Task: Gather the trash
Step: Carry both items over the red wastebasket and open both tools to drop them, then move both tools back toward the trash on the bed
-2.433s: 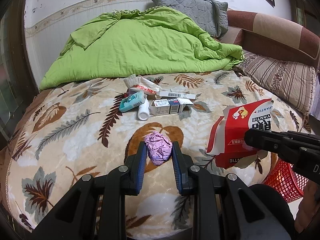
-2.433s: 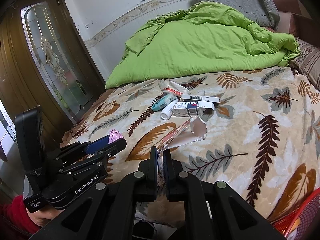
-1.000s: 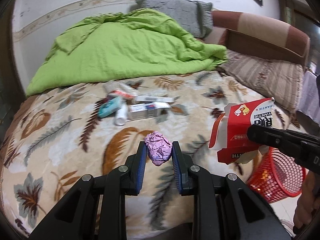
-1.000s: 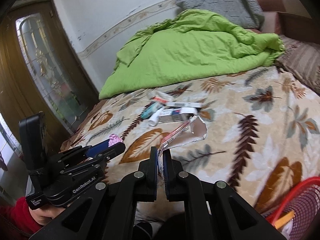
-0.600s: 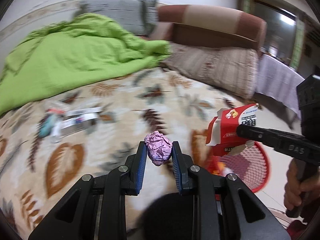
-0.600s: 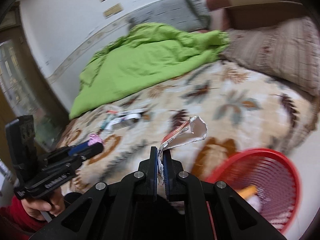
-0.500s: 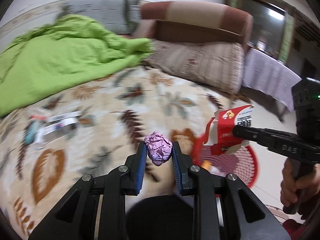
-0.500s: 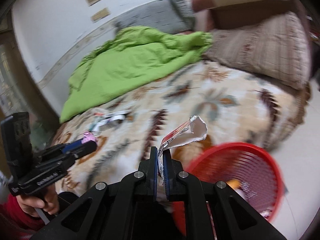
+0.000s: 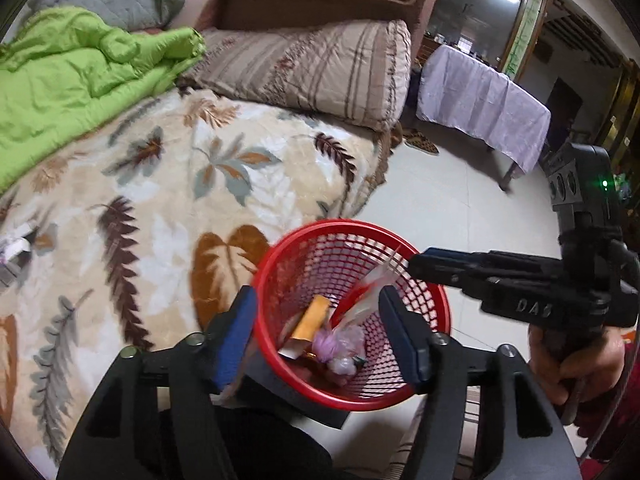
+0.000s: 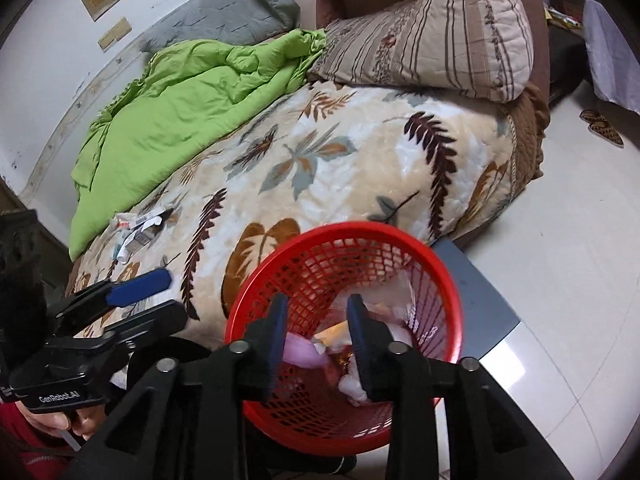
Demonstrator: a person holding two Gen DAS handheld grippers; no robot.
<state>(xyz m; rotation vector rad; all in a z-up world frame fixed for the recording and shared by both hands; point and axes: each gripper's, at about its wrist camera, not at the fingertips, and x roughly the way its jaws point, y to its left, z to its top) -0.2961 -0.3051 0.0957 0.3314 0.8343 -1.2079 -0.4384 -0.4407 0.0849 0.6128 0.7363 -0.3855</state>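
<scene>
Both grippers hang over a red mesh basket [image 9: 352, 226] on the floor beside the bed. My left gripper [image 9: 318, 336] has its jaws opening, with nothing pressed between the blue pads. The crumpled purple wad [image 9: 338, 344] lies down in the basket. A red and white carton [image 9: 368, 292], blurred, is dropping in just below my right gripper [image 9: 416, 264]. In the right wrist view my right gripper [image 10: 318, 328] is also opening above the basket [image 10: 340, 232], with the purple wad [image 10: 300, 350] beneath it and my left gripper [image 10: 176, 294] to the left. More small packets [image 10: 136, 228] lie on the leaf-patterned blanket.
A green quilt [image 10: 180, 108] and a striped pillow [image 10: 432, 36] cover the far end of the bed. The basket stands on a grey board [image 10: 476, 292] over pale floor tiles. A table under a lilac cloth [image 9: 480, 100] and a pair of slippers [image 10: 604, 126] are further off.
Both grippers swung from over the bed to above the red basket and opened. The purple wad and the carton left the jaws and are now in or falling into the basket.
</scene>
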